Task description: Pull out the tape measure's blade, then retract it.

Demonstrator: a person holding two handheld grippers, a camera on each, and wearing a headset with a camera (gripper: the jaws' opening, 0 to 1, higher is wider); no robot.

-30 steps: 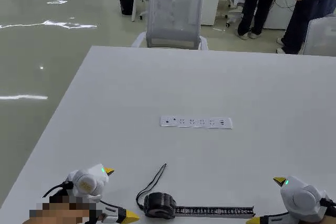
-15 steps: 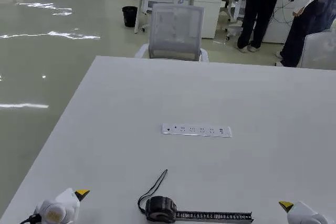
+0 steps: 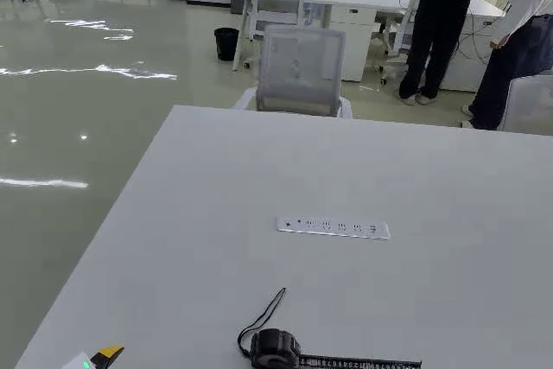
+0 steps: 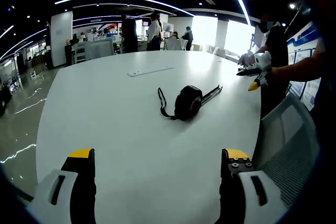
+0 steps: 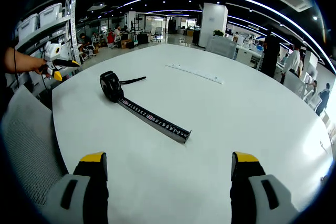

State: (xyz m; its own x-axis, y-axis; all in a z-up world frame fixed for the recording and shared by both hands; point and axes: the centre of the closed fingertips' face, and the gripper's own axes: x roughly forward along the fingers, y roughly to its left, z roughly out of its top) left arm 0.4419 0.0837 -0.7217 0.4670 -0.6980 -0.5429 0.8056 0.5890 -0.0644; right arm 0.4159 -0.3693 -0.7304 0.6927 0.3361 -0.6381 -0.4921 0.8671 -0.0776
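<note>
While left claw [image 4: 158, 153] and right claw [image 5: 170, 157] gape empty, the round black tape measure [image 5: 110, 85] trails its flat blade [image 5: 155, 120].

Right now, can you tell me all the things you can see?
Table: one, white, under everything.
Tape measure: one, black, near table edge.
Blade: one, dark, pulled out flat on table.
Power strip: one, white, mid-table.
Chair: one, grey, far side of table.
Bin: one, black, floor beyond chair.
People: two, standing far right.
Left gripper: one, white, yellow tips, open, empty.
Right gripper: one, same colours, open, empty.
</note>
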